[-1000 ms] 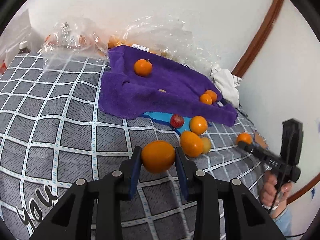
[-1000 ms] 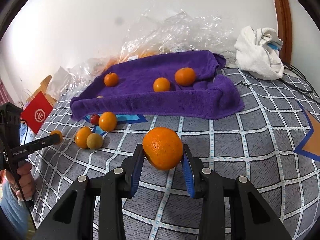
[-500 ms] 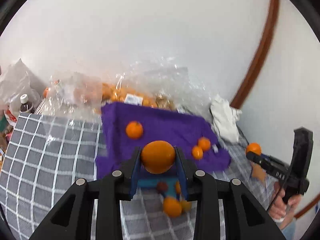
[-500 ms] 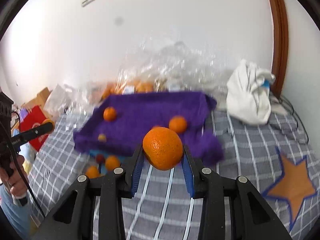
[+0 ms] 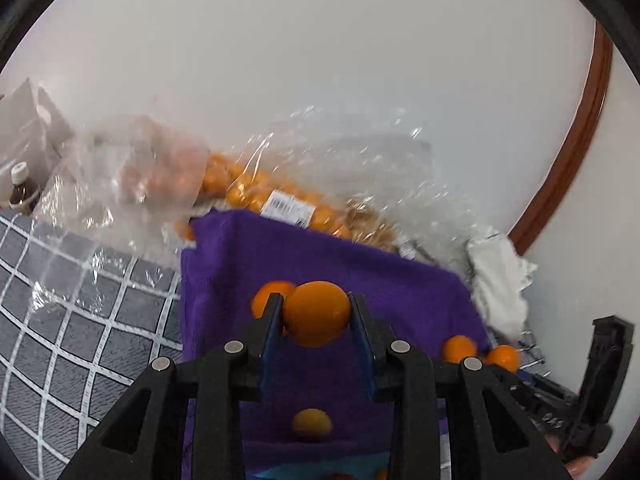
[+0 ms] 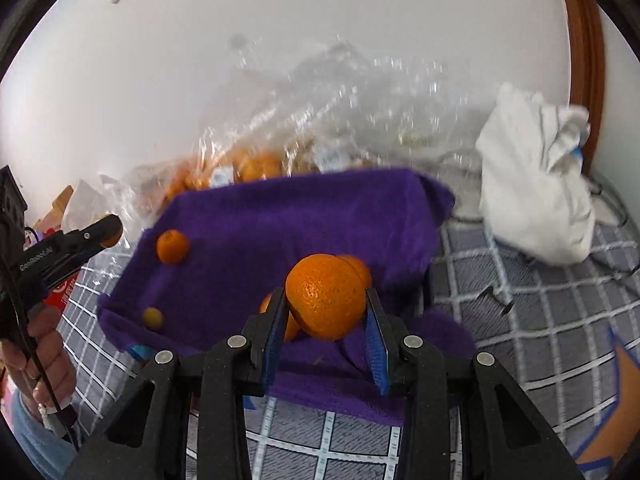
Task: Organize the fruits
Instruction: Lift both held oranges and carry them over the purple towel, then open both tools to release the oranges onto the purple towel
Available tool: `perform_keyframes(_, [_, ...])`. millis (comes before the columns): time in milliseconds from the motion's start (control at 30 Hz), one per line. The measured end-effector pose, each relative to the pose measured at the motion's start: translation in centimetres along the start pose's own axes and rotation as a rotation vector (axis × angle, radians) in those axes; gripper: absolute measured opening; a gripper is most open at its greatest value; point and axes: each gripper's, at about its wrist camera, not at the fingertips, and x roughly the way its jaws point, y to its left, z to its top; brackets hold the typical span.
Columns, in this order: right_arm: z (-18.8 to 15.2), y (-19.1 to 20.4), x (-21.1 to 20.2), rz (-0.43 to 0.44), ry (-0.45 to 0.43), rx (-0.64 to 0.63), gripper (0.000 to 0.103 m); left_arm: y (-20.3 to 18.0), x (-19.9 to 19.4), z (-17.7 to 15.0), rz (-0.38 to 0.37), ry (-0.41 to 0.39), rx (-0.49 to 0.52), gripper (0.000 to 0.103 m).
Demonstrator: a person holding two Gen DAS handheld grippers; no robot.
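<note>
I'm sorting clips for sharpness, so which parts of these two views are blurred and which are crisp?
Left wrist view: the held orange and left gripper are crisp, the plastic bags smeared. Right wrist view: the orange is sharp, the purple towel and white cloth blurred.

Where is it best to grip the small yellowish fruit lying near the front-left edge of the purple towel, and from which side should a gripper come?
Grip the small yellowish fruit across its middle, one finger on each side, coming from above. It is round and lies low on the soft purple towel, apart from the other fruit, so a sideways approach would likely push it into the raised fold at the edge.
</note>
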Motion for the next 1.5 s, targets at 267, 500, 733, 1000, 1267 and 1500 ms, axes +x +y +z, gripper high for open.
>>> perform_keyframes(267, [-1.1,-0.9,0.7,-0.052,0.01,0.002,0.037,1.2,2.1,-1.4,0.056,0.035,0.006,0.031])
perform_keyframes(500, [-1.1,-1.2,0.9,-0.052,0.011,0.012,0.037,1.2,3.3,-1.9,0.077,0.06,0.021,0.031])
perform_keyframes(733, [-1.2,-0.9,1.1,-0.061,0.013,-0.009,0.038,0.4,3.6,-2.2,0.127,0.062,0.067,0.032])
perform_keyframes(1000, [-1.3,-0.7,1.3,-0.067,0.006,-0.03,0.038,0.1,4.2,-2.3,0.167,0.08,0.097,0.032])
perform_keyframes(1267, [-1.2,-0.9,-0.1,-0.051,-0.065,-0.003,0.052,0.0,4.3,-2.3,0.172,0.085,0.105,0.032])
perform_keyframes(1500, [-1.3,-0.2,-1.0,-0.067,-0.131,-0.038,0.058,0.1,3.9,-2.3,0.118,0.067,0.086,0.038])
